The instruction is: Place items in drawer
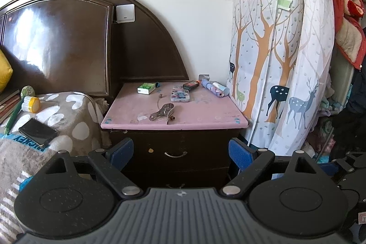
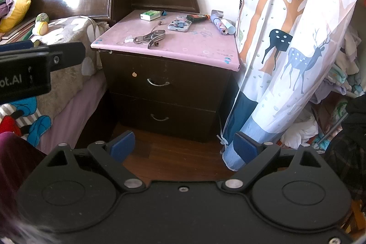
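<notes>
A dark nightstand with a pink top (image 1: 194,111) (image 2: 194,47) has two shut drawers; the upper drawer handle (image 1: 175,154) (image 2: 158,83) is a metal loop. On top lie a green-white box (image 1: 146,88) (image 2: 149,14), a patterned phone case (image 1: 180,93) (image 2: 179,25), a metal clamp tool (image 1: 162,113) (image 2: 149,36), a black-red device (image 1: 191,85) (image 2: 197,17) and rolled tubes (image 1: 215,88) (image 2: 223,25). My left gripper (image 1: 181,152) is open and empty, level with the upper drawer. My right gripper (image 2: 184,144) is open and empty, low, short of the nightstand.
A bed with a spotted blanket (image 1: 68,116) (image 2: 68,36) stands left, with a black phone (image 1: 37,131) and a yellow-capped jar (image 1: 30,104) on it. A deer-print fabric wardrobe (image 1: 281,61) (image 2: 292,49) hangs right. The left gripper's body (image 2: 34,70) shows in the right wrist view.
</notes>
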